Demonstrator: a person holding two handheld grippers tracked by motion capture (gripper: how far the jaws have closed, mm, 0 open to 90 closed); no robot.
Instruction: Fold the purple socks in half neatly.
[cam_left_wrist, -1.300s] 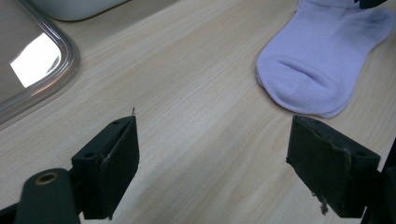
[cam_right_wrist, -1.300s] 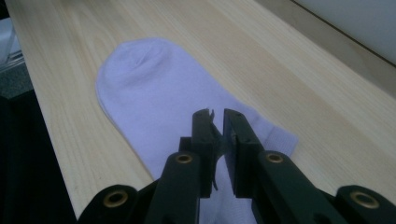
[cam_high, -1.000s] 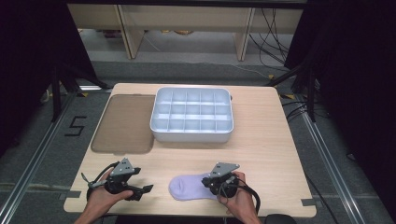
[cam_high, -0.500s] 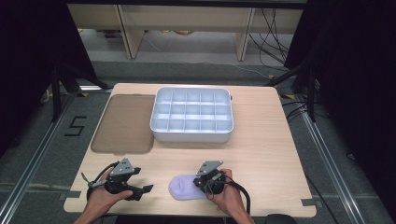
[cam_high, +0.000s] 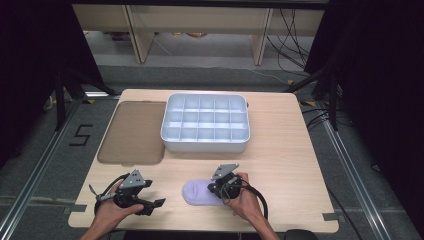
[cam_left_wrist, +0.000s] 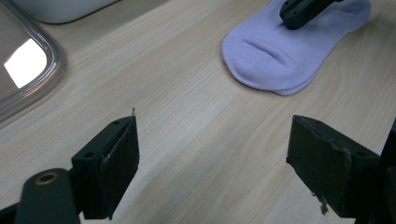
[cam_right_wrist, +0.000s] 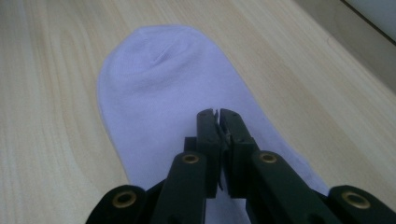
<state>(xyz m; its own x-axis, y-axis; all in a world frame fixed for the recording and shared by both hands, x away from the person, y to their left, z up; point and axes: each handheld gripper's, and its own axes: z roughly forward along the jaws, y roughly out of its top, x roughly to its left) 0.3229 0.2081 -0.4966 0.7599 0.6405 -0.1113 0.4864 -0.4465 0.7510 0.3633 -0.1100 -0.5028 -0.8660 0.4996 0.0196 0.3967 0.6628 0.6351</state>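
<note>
My right tool (cam_right_wrist: 218, 112) is closed, its tips over the middle of the sock (cam_right_wrist: 173, 88), which lies flat on the surface (cam_right_wrist: 51, 116) ahead. My left tool (cam_left_wrist: 212, 140) gapes empty. Beyond, the tray (cam_high: 205, 122) has nothing in it, so the real work remains.

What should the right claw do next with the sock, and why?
Probably lift it a little and carry it toward the tray. The right claw has its jaws together over the middle of the lilac sock, which lies flat on the table; whether fabric is pinched is hard to tell, so a small lift would show it. The left claw stands open, apart from the sock.
</note>
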